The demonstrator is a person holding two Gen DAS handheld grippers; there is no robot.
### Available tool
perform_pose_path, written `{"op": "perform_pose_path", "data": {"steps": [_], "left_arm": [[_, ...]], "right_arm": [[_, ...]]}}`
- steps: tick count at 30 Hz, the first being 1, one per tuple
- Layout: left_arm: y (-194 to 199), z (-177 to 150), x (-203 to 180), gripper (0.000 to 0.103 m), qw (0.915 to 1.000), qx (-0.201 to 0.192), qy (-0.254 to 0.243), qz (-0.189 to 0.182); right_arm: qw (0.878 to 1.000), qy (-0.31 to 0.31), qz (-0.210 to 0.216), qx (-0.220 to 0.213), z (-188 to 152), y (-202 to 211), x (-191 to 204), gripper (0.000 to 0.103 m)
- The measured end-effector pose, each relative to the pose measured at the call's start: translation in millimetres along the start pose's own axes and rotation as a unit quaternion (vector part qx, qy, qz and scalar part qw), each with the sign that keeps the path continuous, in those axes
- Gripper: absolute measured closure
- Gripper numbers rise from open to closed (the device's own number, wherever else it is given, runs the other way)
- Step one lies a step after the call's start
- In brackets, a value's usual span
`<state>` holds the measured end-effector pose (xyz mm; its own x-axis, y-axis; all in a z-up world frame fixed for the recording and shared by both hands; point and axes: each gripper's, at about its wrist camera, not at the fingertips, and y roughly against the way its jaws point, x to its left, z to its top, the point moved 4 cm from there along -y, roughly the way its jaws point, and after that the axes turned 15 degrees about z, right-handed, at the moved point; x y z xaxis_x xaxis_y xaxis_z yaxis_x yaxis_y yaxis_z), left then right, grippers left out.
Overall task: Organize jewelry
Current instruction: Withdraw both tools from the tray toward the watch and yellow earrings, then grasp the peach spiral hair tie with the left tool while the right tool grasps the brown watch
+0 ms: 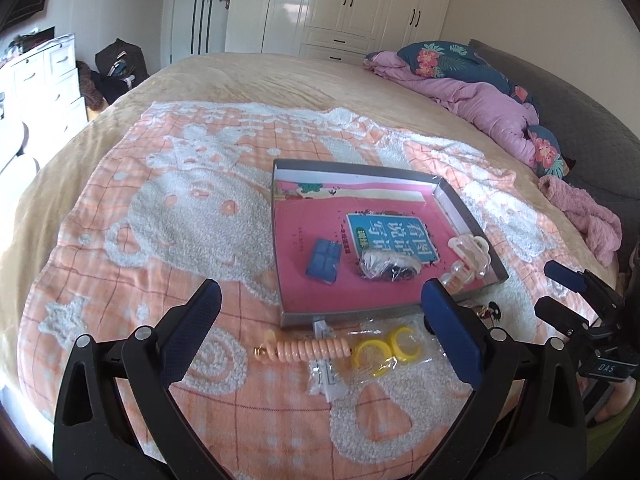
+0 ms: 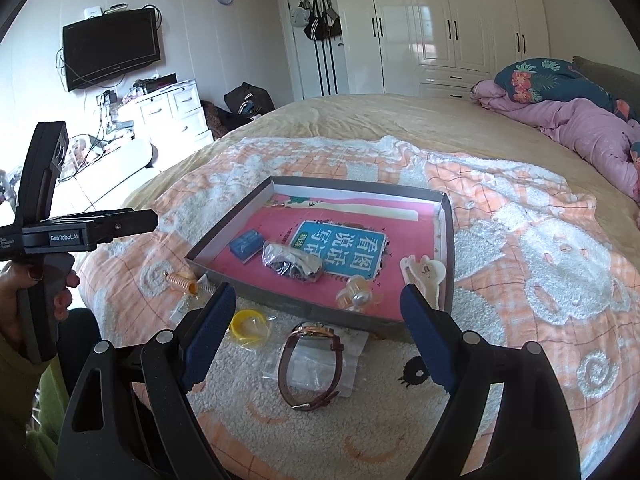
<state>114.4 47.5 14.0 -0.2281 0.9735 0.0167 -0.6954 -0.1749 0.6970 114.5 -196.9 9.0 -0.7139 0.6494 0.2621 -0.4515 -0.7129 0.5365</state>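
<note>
A shallow grey box (image 1: 352, 314) (image 2: 228, 220) lies on the bed with a pink book as its floor. Inside it are a blue card (image 1: 323, 265) (image 2: 246, 244), a clear bag of dark jewelry (image 1: 384, 266) (image 2: 292, 262), a clear hair claw (image 1: 470, 248) (image 2: 424, 270) and a clear flower clip (image 2: 358, 298). In front of the box lie a peach coil tie (image 1: 308, 350) (image 2: 182, 282), yellow rings (image 1: 384, 350) (image 2: 248, 326) and a brown-strap watch (image 2: 310, 360). My left gripper (image 1: 320, 300) hovers open above the coil and rings. My right gripper (image 2: 318, 300) hovers open over the watch.
An orange-and-white towel blanket (image 1: 180, 208) covers the near part of the bed. A pink quilt (image 1: 480, 100) is heaped at the far right. White wardrobes (image 2: 440, 12) and drawers (image 2: 176, 112) stand beyond the bed. A hand (image 2: 24, 300) holds the left gripper's handle.
</note>
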Motion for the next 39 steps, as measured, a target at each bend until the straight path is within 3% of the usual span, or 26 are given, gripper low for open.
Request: {"op": "perform_pose_path", "data": {"steps": [18, 20, 26, 29, 39], "left_arm": [[-16.3, -36.2, -4.4, 0.009, 0.9989, 0.043, -0.017, -0.008], [-18.3, -40.4, -5.3, 0.009, 0.9987, 0.048, -0.018, -0.008], [-25.5, -51.8, -3.7, 0.009, 0.9979, 0.062, -0.02, -0.004], [-30.3, -55.2, -2.1, 0.009, 0.9976, 0.067, -0.018, -0.002], [-49.3, -60.8, 3.8, 0.009, 0.9957, 0.092, 0.004, -0.013]], "right_arm": [[0.999, -0.01, 0.002, 0.052, -34.7, -18.5, 1.6, 0.02], [0.998, -0.015, 0.007, 0.058, -36.9, -21.3, 0.5, 0.036], [0.996, -0.039, 0.016, 0.076, -46.7, -33.1, -11.8, 0.066], [0.996, -0.04, 0.01, 0.075, -47.8, -35.4, -16.5, 0.075], [0.996, -0.013, -0.009, 0.089, -46.3, -56.4, -24.4, 0.085]]}}
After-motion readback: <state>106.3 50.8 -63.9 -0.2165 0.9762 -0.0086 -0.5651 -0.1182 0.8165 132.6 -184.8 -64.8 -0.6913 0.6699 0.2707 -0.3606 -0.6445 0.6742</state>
